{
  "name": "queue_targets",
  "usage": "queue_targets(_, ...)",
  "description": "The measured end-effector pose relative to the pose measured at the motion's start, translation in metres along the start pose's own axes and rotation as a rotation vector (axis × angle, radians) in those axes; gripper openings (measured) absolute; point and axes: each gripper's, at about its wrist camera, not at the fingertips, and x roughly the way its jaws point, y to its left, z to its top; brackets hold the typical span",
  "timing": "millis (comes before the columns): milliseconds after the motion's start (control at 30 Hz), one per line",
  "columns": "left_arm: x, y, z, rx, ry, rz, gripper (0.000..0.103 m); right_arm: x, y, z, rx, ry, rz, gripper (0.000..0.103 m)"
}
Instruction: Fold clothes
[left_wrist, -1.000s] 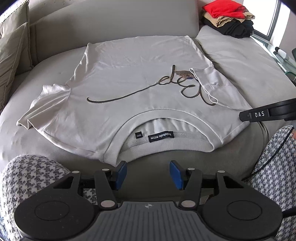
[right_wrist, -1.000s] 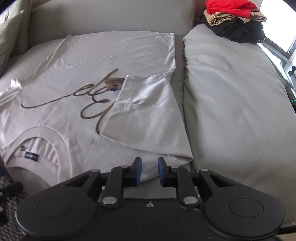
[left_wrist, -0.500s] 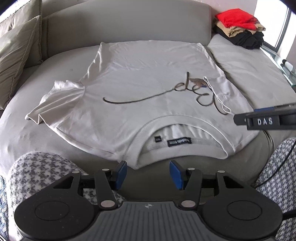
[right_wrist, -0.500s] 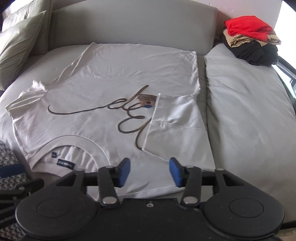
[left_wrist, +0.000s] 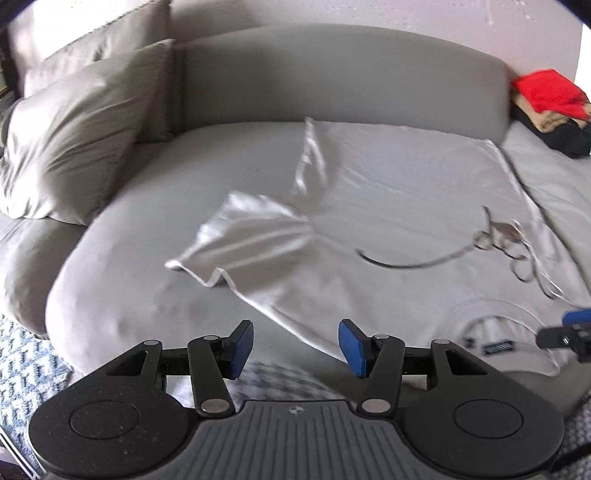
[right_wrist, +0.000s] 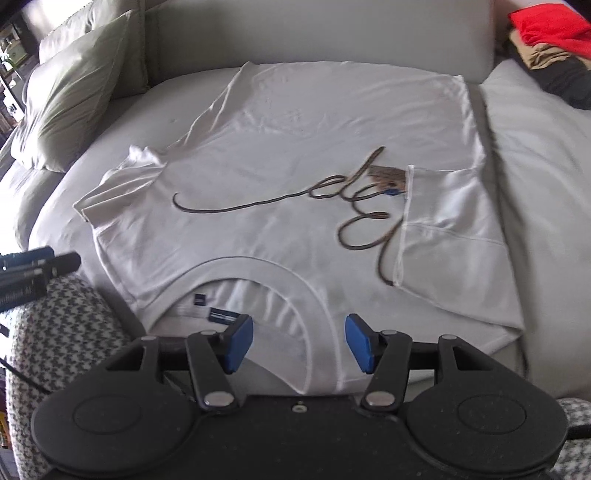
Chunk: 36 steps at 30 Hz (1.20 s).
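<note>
The white T-shirt (right_wrist: 295, 177) lies face up across the sofa seat cushion (left_wrist: 155, 236), collar at the front edge, its right sleeve (right_wrist: 443, 236) already folded in. Both the left gripper (left_wrist: 295, 345) and right gripper (right_wrist: 298, 343) hover empty, jaws apart. The left sleeve (left_wrist: 243, 240) sits bunched (near the cushion's left edge); a shallow pinch there would likely catch one layer only, skewing the fold.

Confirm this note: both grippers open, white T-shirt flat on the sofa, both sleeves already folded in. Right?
Not quite. Only one sleeve is folded in; the other sleeve lies spread out, as the right wrist view shows. Left gripper and right gripper are open over the T-shirt.
</note>
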Motion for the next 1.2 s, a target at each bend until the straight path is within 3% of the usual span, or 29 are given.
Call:
queue_targets(233,0.017,0.028,0.007,-0.006,0.003,0.062,0.052,0.008,0.014,0.006,-0.036,0.012,0.034,0.055)
queue_targets(367,0.023,0.038,0.006,-0.010,-0.004,0.049,0.052,0.010,0.026,0.012,-0.102,-0.010,0.084,0.040)
queue_targets(500,0.028,0.047,0.005,-0.017,-0.031,0.027,0.052,0.019,0.037,0.020,-0.132,-0.013,0.113,0.038)
queue_targets(700,0.037,0.072,0.006,-0.075,-0.064,-0.091,0.047,0.032,0.039,0.025,-0.128,0.007,0.069,0.040)
queue_targets(767,0.045,0.087,0.008,-0.147,-0.047,-0.176,0.037,0.034,0.035,0.024,-0.122,0.021,0.067,0.043)
queue_targets(933,0.070,0.122,0.012,-0.327,0.006,-0.395,0.029,0.032,0.023,0.022,-0.100,0.024,0.055,0.050)
queue_targets(1000,0.080,0.136,0.012,-0.421,0.022,-0.412,0.029,0.031,0.017,0.022,-0.076,0.021,0.058,0.051)
queue_targets(1200,0.094,0.155,0.014,-0.507,-0.013,-0.348,0.030,0.035,-0.002,0.019,-0.010,0.018,0.060,0.053)
